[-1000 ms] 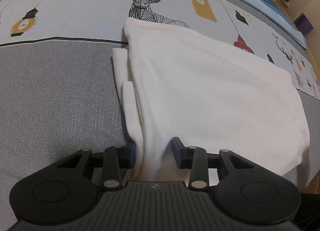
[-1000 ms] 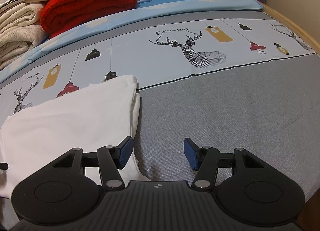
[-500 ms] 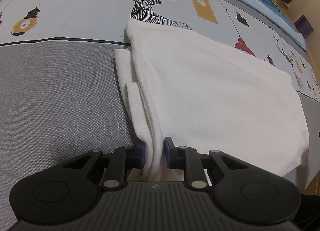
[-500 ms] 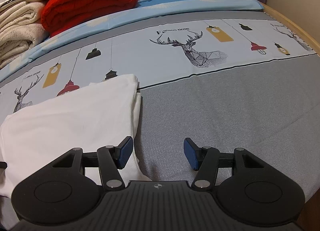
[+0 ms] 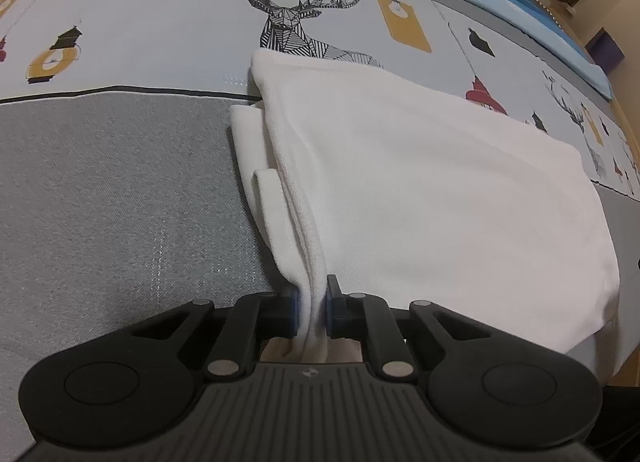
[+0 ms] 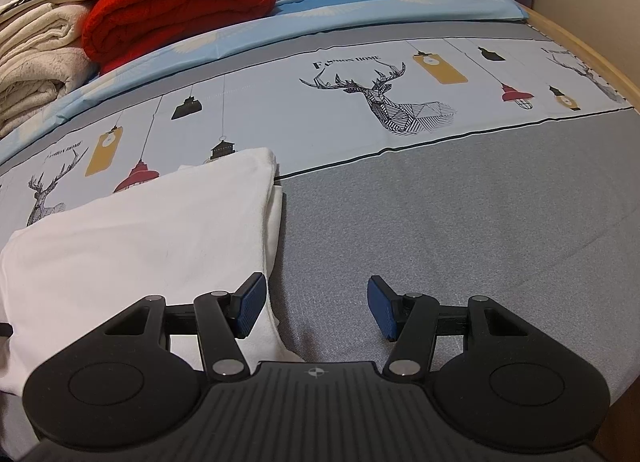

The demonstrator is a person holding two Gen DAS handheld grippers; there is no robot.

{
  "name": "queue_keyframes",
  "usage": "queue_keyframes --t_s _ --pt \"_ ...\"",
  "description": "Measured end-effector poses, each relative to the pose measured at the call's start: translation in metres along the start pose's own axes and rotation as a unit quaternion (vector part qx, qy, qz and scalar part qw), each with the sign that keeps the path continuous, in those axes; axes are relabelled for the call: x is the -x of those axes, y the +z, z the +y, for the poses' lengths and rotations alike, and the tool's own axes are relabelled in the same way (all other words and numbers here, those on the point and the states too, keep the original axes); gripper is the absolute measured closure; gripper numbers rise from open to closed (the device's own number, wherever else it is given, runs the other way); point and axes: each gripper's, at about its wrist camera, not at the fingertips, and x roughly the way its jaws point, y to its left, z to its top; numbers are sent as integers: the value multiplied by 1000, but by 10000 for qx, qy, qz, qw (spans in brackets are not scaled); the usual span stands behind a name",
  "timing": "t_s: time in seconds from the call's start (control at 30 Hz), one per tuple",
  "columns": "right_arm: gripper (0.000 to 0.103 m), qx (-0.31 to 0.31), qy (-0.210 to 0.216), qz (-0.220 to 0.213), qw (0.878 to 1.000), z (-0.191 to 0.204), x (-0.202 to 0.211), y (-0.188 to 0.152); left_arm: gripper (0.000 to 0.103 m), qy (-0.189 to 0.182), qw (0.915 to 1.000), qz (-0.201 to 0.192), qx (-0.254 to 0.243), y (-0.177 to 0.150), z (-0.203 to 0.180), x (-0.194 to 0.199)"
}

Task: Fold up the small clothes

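While right gripper (image 6: pixel 316 310) gapes, left gripper (image 5: pixel 312 312) pinches garment (image 5: pixel 420 189).

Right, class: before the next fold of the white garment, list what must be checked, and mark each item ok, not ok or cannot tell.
1. Left claw shut on the white garment edge: ok.
2. All edge layers pinched: cannot tell.
3. Right claw gripping cloth: not ok, it is open over the grey bedspread.
4. Garment top smooth: ok.
5. Bedspread beside the garment bare for folding: ok.
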Motion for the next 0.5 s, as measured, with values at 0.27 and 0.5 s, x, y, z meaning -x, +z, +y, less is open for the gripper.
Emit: queue_keyframes --t_s 0.27,0.5 --pt "45 130 104 13 9999 17 -3 1 90 765 9968 -171 -149 -4 7 15" --pt "45 232 155 31 9996 29 -6 1 90 1265 9909 -226 -404 -4 15 18"
